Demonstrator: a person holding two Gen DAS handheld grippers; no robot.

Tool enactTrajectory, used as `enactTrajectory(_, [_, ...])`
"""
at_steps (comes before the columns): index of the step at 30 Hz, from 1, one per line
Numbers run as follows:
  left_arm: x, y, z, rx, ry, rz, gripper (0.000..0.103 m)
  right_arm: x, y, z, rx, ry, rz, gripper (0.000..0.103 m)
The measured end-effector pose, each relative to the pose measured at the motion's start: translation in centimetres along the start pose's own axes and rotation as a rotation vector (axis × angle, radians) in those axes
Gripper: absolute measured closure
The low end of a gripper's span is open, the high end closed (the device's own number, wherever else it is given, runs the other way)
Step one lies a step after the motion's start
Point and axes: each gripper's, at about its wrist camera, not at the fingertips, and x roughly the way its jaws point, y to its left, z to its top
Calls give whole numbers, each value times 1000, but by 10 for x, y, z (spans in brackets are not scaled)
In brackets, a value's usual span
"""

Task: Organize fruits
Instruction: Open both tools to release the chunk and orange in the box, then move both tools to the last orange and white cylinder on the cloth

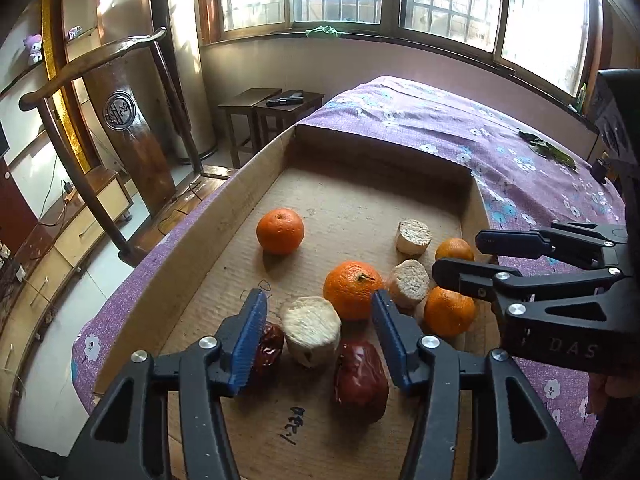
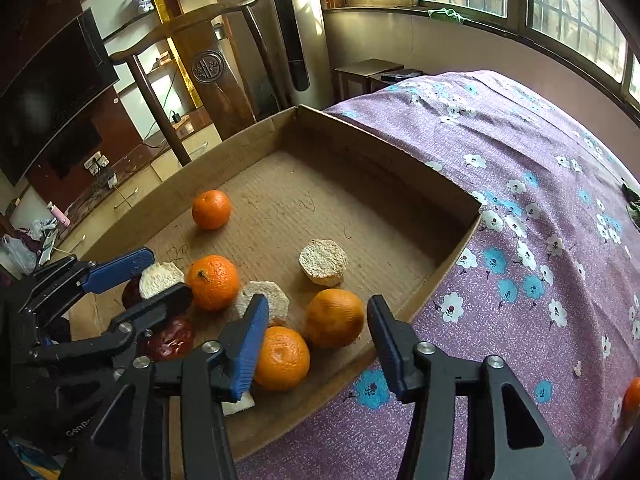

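Orange fruit lies gathered at the near end of a shallow cardboard tray: one orange sits at the middle of the cluster, two more crowd the near right corner, and a fourth rests well apart toward the middle. Pale cut chunks and dark red dates mix among them, so sorting by kind looks unfinished. The left tool hangs wide open over a pale chunk, probably lining up a grasp. The right tool is also wide open, holding nothing, above the corner oranges. The tray sits on a surface under a purple flowered cloth, where another orange waits outside.
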Motion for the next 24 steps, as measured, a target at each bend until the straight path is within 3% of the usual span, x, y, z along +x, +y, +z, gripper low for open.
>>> enactTrajectory(5, [-6, -4, -1, 0, -19, 15, 37, -19, 2, -9, 8, -32, -2, 44])
enactTrajectory(13, [-15, -13, -2, 3, -42, 23, 34, -44, 1, -26, 28, -75, -11, 27])
enactTrajectory(24, [-32, -42, 0, 30, -82, -33, 34, -70, -14, -54, 116, -99, -18, 20])
